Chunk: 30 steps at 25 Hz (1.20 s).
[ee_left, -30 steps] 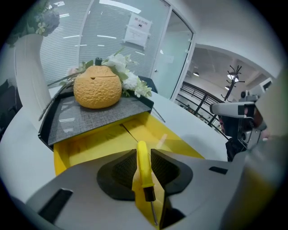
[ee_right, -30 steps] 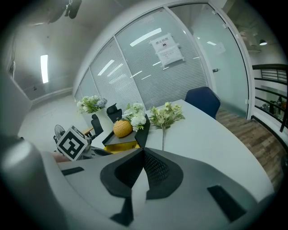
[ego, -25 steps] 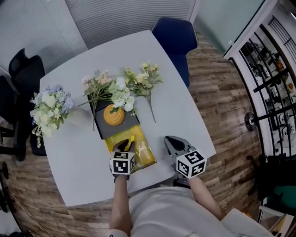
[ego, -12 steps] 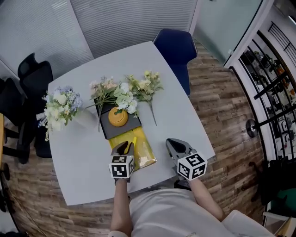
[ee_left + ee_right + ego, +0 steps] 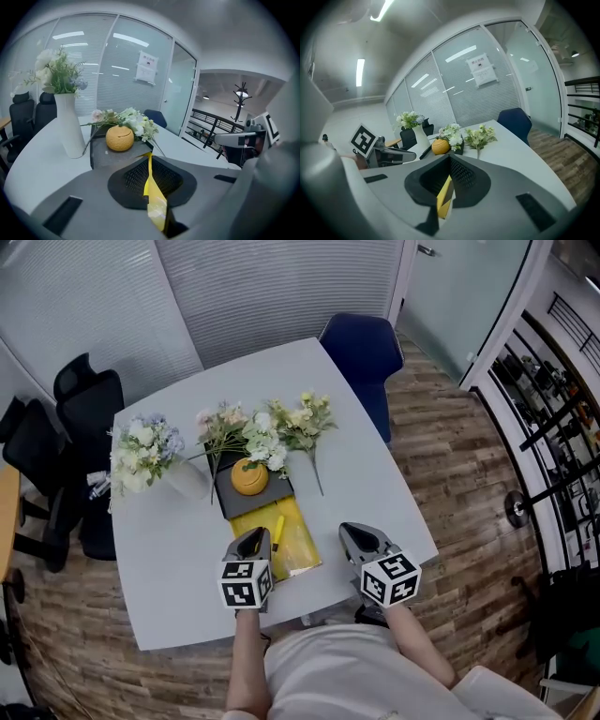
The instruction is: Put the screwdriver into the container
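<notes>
A yellow screwdriver (image 5: 277, 532) lies in the flat yellow container (image 5: 298, 557) on the white table's near side. My left gripper (image 5: 251, 539) is just left of the container, near its edge, jaws shut with nothing between them. In the left gripper view its tips (image 5: 150, 155) point toward an orange round pot (image 5: 119, 137). My right gripper (image 5: 355, 536) hovers to the right of the container, over bare table, also shut and empty. In the right gripper view its jaws (image 5: 449, 159) point across the table.
Behind the container, a dark grey tray (image 5: 266, 496) holds the orange pot (image 5: 249, 476), with loose flower stems (image 5: 281, 432) across it. A white vase of flowers (image 5: 155, 451) stands left. A blue chair (image 5: 366, 348) is at the far edge, black chairs (image 5: 66, 418) at left.
My left gripper has drawn back toward me off the yellow container, and the screwdriver now lies there apart from it. The right gripper has barely moved.
</notes>
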Each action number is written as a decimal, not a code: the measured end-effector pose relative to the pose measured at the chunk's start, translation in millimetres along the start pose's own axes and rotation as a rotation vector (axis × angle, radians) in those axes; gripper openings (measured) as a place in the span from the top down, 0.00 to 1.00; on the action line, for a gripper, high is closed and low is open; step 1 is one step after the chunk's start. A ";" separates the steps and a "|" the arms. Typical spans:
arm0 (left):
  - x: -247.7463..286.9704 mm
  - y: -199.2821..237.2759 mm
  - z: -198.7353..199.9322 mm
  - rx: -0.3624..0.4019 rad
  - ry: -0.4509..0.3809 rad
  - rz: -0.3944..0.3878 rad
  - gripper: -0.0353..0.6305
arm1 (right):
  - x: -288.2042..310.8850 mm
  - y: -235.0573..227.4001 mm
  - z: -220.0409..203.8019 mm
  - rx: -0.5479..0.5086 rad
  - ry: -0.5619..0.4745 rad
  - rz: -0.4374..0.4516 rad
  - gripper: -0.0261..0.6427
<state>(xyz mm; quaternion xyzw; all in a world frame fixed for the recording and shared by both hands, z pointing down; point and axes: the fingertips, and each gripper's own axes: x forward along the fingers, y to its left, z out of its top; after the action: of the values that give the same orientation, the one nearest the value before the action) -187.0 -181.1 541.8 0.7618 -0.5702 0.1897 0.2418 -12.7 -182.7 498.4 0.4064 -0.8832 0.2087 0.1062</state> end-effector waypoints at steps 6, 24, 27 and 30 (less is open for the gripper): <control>-19.9 -4.4 12.5 -0.011 -0.062 -0.014 0.93 | -7.2 7.6 9.2 -0.014 -0.037 -0.001 0.94; -42.1 2.1 13.7 -0.042 -0.106 -0.010 0.94 | -14.3 18.3 7.7 0.043 -0.050 0.033 0.94; -42.0 1.9 13.5 -0.041 -0.105 -0.011 0.94 | -14.5 18.2 7.8 0.044 -0.049 0.036 0.94; -41.3 1.1 11.2 -0.038 -0.100 -0.015 0.94 | -14.7 19.5 7.3 0.040 -0.047 0.039 0.94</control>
<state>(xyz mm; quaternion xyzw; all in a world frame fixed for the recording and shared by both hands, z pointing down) -199.4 -155.8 509.5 0.7697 -0.5795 0.1388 0.2291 -18.2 -164.7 481.1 0.3957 -0.8889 0.2187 0.0733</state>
